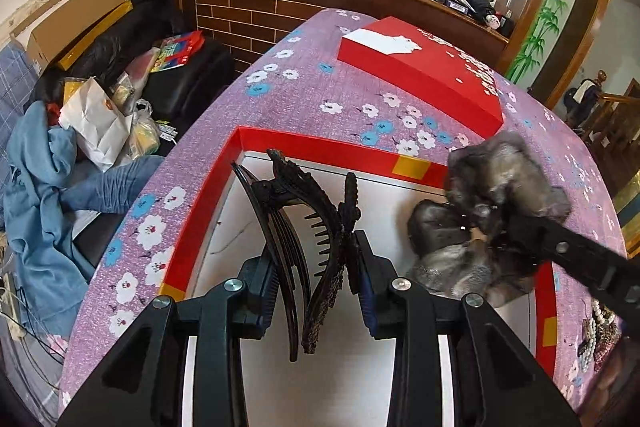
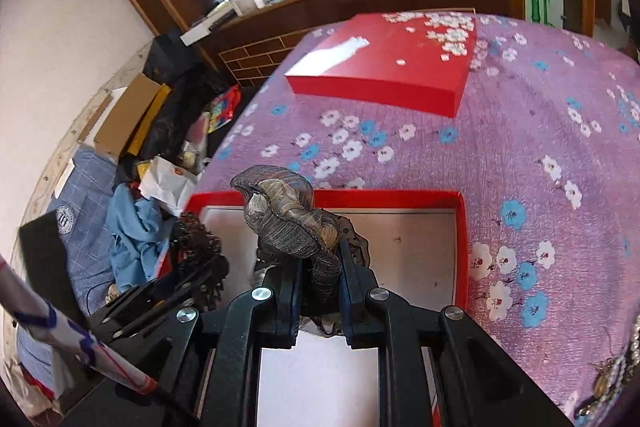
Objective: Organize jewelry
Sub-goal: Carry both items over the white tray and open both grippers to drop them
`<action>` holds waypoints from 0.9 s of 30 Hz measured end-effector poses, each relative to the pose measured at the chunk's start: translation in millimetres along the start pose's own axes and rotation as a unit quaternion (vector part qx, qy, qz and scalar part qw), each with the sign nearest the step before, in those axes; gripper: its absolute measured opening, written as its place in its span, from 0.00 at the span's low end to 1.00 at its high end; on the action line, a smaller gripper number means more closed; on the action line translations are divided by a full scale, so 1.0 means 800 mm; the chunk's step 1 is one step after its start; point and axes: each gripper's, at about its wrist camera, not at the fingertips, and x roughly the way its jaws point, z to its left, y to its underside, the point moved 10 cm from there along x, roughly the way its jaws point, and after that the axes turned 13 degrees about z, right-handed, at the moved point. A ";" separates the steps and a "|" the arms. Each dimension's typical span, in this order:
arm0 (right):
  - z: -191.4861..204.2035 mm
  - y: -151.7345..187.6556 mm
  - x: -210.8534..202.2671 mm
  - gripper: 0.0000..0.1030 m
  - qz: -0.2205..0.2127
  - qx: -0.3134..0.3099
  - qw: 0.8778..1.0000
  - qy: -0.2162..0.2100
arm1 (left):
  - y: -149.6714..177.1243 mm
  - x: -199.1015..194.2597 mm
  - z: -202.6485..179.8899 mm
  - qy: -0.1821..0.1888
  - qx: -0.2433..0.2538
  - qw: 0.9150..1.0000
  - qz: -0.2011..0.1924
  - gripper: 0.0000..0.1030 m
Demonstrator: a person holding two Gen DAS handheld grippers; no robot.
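From the left wrist view, your left gripper (image 1: 316, 287) holds a black hair claw (image 1: 296, 235) between its two fingers; the tongs are narrow and closed on it. The claw stands above the white floor of the open red box (image 1: 320, 147), and its teeth point toward 3 o'clock. At about 3 o'clock from the claw, your right gripper (image 1: 480, 227) comes in from the right edge and carries a grey fabric bow (image 1: 492, 203) over the right side of the same box. At 1 o'clock lies the red lid (image 1: 432, 75) on the purple flowered cloth (image 1: 304, 95), apart from the box. At 4 o'clock, near the picture edge, a heap of pearl beads (image 1: 600, 335) lies on the cloth, outside the box.

From the right wrist view, your right gripper (image 2: 320, 267) is closed tight on the grey fabric bow (image 2: 284, 215), with the ruffled part rising above the fingertips. Under it you see the white floor of the red box (image 2: 462, 239). At 9 o'clock your left gripper (image 2: 188, 267) shows with the dark hair claw (image 2: 198, 233) in it, just beside the left wall of the box. The red lid (image 2: 384, 67) lies at 12 o'clock on the flowered cloth (image 2: 520, 131). At 4 o'clock, pearl beads (image 2: 616, 367) rest on the cloth.
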 end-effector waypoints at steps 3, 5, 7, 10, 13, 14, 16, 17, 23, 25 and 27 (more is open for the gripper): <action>-0.010 0.002 0.008 0.25 0.005 0.006 1.000 0.009 | 0.001 0.003 -0.003 0.004 0.000 1.000 0.006 0.32; -0.017 0.003 0.008 0.27 0.005 0.014 1.000 0.006 | 0.002 0.005 -0.003 0.010 -0.004 1.000 0.009 0.34; -0.019 0.002 0.006 0.35 0.004 0.015 1.000 0.003 | 0.001 0.003 -0.002 0.009 -0.007 1.000 0.008 0.43; -0.018 0.003 -0.013 0.37 -0.007 0.011 1.000 -0.006 | -0.003 -0.012 -0.002 0.020 -0.010 1.000 -0.017 0.53; -0.014 0.006 -0.034 0.38 -0.020 0.003 1.000 -0.010 | -0.008 -0.028 -0.001 0.033 -0.016 0.998 -0.042 0.53; -0.013 0.008 -0.045 0.38 -0.027 0.001 1.000 -0.012 | -0.009 -0.032 0.000 0.037 -0.018 0.998 -0.048 0.53; -0.010 0.019 -0.072 0.38 -0.044 -0.008 0.999 -0.021 | -0.011 -0.040 0.001 0.047 -0.021 0.997 -0.059 0.54; -0.010 0.024 -0.080 0.38 -0.049 -0.011 0.998 -0.025 | -0.011 -0.045 0.001 0.052 -0.023 0.996 -0.066 0.54; -0.033 0.101 -0.146 0.45 -0.097 -0.019 0.994 -0.034 | -0.011 -0.067 -0.009 0.058 -0.007 0.993 -0.101 0.54; -0.049 0.129 -0.164 0.56 -0.115 -0.017 0.993 -0.022 | -0.009 -0.076 -0.017 0.051 0.005 0.992 -0.119 0.54; -0.067 0.153 -0.186 0.57 -0.132 -0.017 0.991 -0.001 | -0.006 -0.081 -0.030 0.055 0.025 0.990 -0.126 0.54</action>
